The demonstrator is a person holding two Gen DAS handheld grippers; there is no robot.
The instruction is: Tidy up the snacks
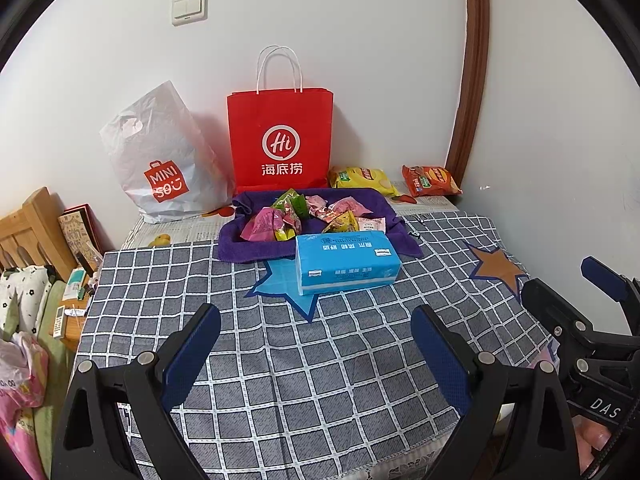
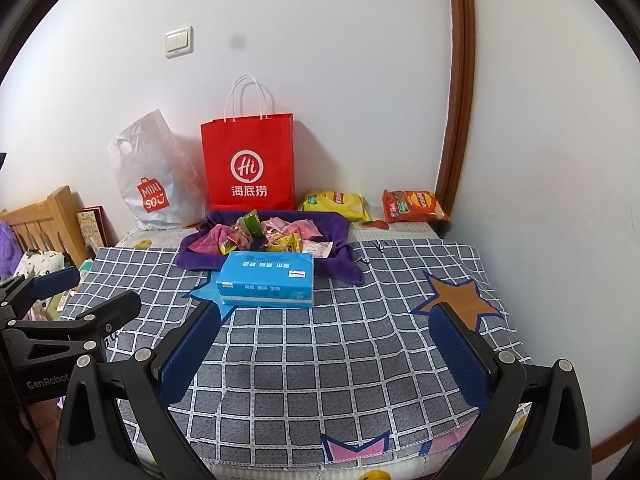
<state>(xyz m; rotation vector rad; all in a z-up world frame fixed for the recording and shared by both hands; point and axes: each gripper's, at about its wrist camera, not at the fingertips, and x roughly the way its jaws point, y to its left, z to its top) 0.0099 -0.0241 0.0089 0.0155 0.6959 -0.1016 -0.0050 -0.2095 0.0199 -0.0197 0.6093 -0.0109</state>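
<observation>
Several small snack packets [image 1: 312,216] [image 2: 266,234] lie piled on a purple cloth [image 1: 248,246] [image 2: 200,258] at the middle back of the table. A yellow chip bag [image 1: 362,179] [image 2: 334,204] and a red chip bag [image 1: 431,180] [image 2: 414,205] lie near the wall to the right. My left gripper [image 1: 316,320] is open and empty, low over the checked cloth, short of the pile. My right gripper [image 2: 326,320] is open and empty, beside it to the right.
A blue tissue pack [image 1: 346,262] [image 2: 266,280] lies in front of the purple cloth. A red paper bag [image 1: 280,140] [image 2: 248,164] and a white plastic bag [image 1: 160,160] [image 2: 152,172] stand against the wall. A wooden headboard [image 1: 32,232] and clutter are at the left.
</observation>
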